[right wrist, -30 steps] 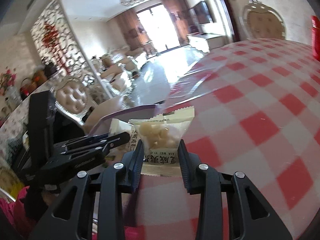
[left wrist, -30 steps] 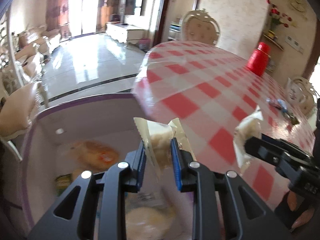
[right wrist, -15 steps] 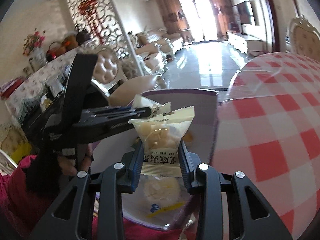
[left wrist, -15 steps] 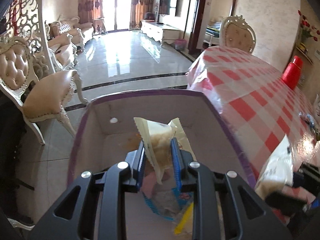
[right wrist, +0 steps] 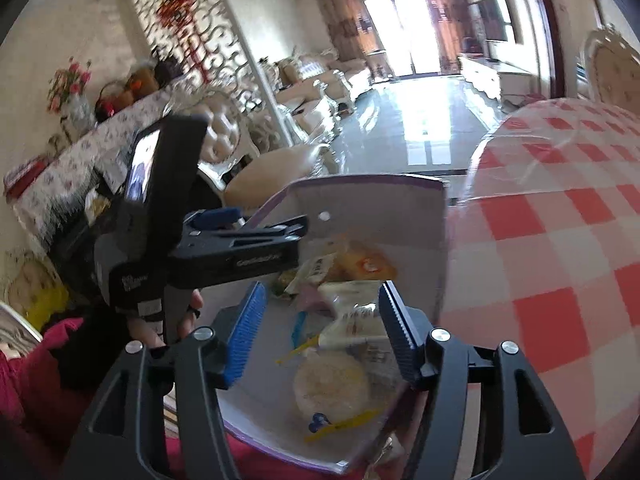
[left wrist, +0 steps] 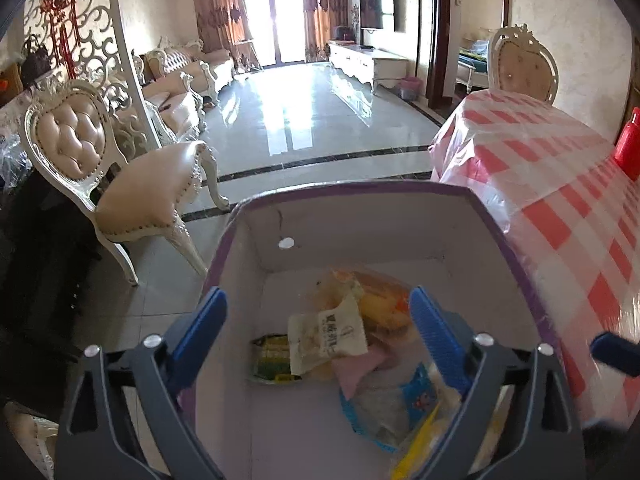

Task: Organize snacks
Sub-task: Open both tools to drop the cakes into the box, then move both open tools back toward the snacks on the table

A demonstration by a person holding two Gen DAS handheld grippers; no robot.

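A white box with a purple rim (left wrist: 360, 190) (right wrist: 360, 180) stands beside the checked table and holds several snack packets. My left gripper (left wrist: 318, 312) hangs over it with its jaws opening wide and nothing between them; a pale packet (left wrist: 328, 336) lies below on the pile. In the right wrist view the left gripper (right wrist: 256, 224) reaches in from the left, held by a hand. My right gripper (right wrist: 322, 316) is over the box too, jaws opening. A pale packet of round sweets (right wrist: 352, 312) sits loose between its pads, close to the right one.
The table with the red and white checked cloth (left wrist: 560, 208) (right wrist: 560, 240) rises just right of the box. A cream padded chair (left wrist: 132, 200) stands on the tiled floor to the left. A red container (left wrist: 630, 148) sits on the table at far right. A pink sleeve (right wrist: 24, 380) shows low left.
Both grippers swung from the table to over the box. Each was shut on a packet; both jaws have now spread and the left packet lies in the box.
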